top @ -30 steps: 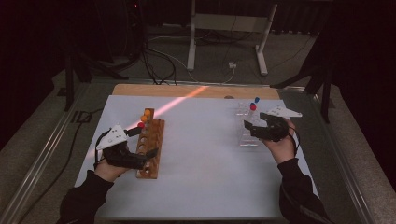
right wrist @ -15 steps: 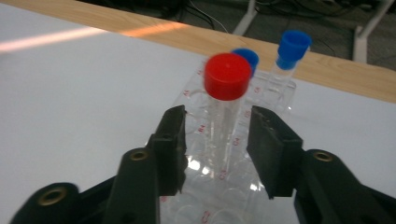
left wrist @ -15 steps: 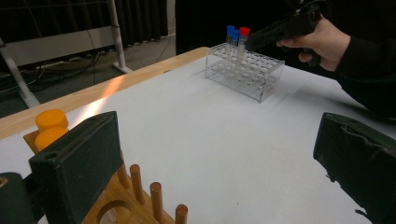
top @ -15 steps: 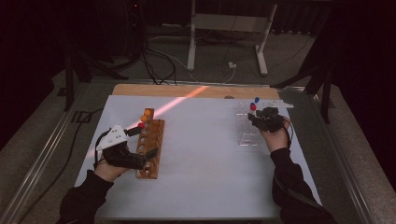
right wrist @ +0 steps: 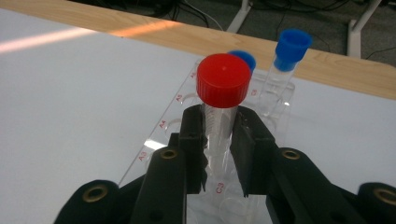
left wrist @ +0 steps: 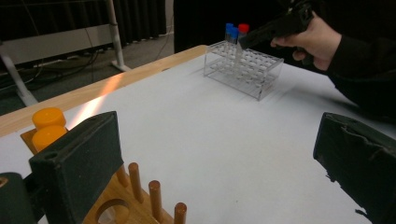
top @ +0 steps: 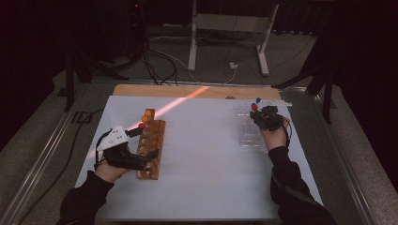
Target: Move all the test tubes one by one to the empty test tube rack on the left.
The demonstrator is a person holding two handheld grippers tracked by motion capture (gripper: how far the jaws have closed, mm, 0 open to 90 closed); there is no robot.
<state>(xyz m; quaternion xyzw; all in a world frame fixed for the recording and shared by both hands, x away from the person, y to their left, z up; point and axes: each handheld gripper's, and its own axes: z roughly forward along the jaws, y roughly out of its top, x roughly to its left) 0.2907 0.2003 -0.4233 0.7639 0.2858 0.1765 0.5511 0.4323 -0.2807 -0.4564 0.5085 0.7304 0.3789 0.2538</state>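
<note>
Jaws of the right gripper (right wrist: 218, 140) have just been closing and are now clamping the red-capped tube (right wrist: 222, 100), after sliding in over the clear rack (top: 248, 131) since a second ago. Tube's standing upright in the rack, clear-bodied, beside two blue-capped tubes (right wrist: 289, 56). Left gripper (left wrist: 219, 158) is hanging wide open by the wooden rack (top: 151, 150).

We read this as lab or test room. Clear tube rack (left wrist: 244, 67) with lettered, numbered holes, capped tubes (right wrist: 223, 100) standing in it. Wooden rack (top: 151, 147) with pegs and round holes holds more tubes. We see white sheet (top: 202, 159) laid over bench, metal rail (top: 40, 154) along edge, cables (top: 157, 63) trailing over carpet, white metal stand (top: 227, 35) behind, dark curtains. Nothing homely in what we see.
</note>
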